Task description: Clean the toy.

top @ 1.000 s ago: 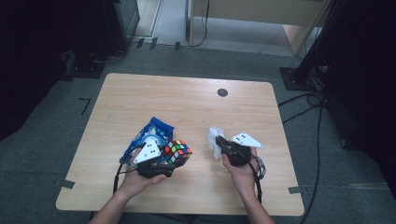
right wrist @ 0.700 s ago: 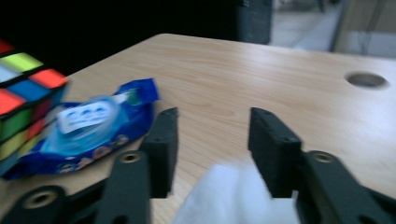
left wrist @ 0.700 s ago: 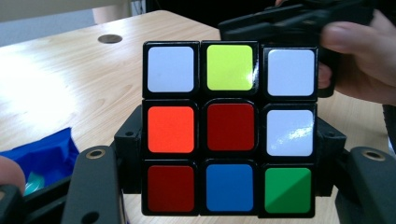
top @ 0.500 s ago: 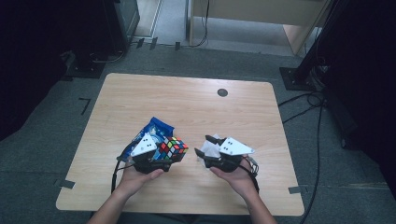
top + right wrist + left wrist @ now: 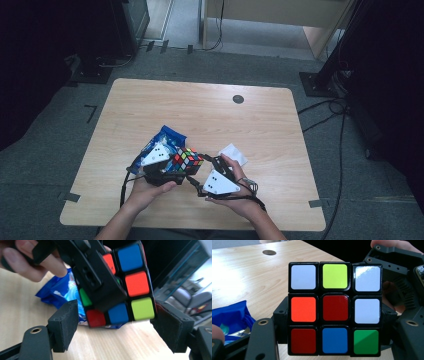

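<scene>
Near the front edge of the pale wooden table [image 5: 200,110], the two hand-held grippers meet over a colourful stickered puzzle cube with black edges [image 5: 186,159]. The left gripper [image 5: 170,167] has its jaws closed on the cube from two sides and holds it up off the table; in the left gripper view the cube [image 5: 334,308] stands square between the jaws, showing a face of white, yellow-green, orange, red, blue and green stickers. The right gripper [image 5: 204,167] comes in from the right with its jaws spread wide; in the right gripper view its two padded jaws stand on either side of the cube's lower corner [image 5: 125,290], the right one at the cube's edge, and whether either pad touches cannot be told. One jaw of the left gripper [image 5: 97,277] lies across the cube face there. A crumpled blue plastic snack bag [image 5: 162,142] lies on the table just behind and left of the cube. A small white folded paper [image 5: 234,154] lies just beyond the right hand [image 5: 235,192]. A dark round hole cover [image 5: 238,99] sits well apart, near the far edge.
</scene>
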